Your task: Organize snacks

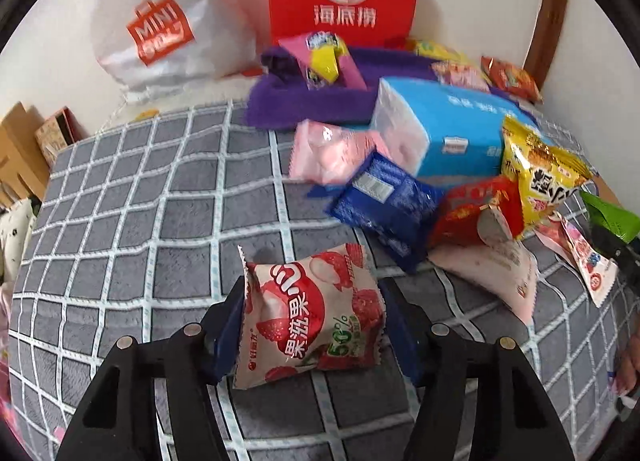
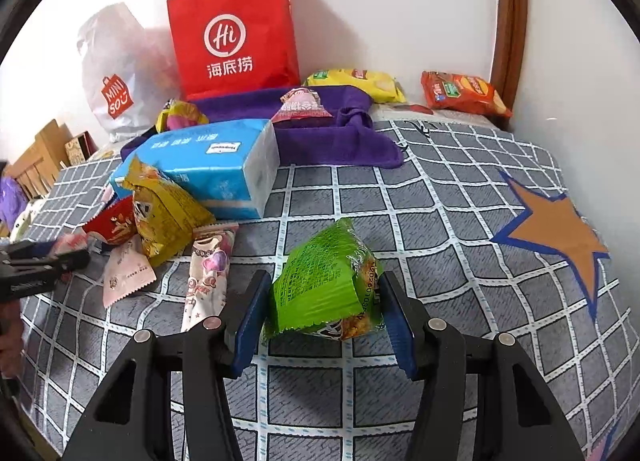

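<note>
left hand-held gripper point(image 1: 310, 315): clenched on strawberry snack packet point(image 1: 308, 313), above the checked bed cover point(image 1: 140, 221) | right hand-held gripper point(image 2: 326, 301): grasping green snack packet point(image 2: 324, 289), apparently lifted | snack pile point(image 1: 460, 201): beside blue tissue pack point(image 1: 440, 129)

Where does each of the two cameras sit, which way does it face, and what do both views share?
Left wrist view: on the left gripper, looking down along its fingers at the strawberry snack packet between them on the grey checked bedspread.
Right wrist view: on the right gripper, looking down at the green snack packet it holds; the left gripper shows at the left edge.
Shared: red paper bag, white Miniso bag, blue tissue pack, purple cloth.
</note>
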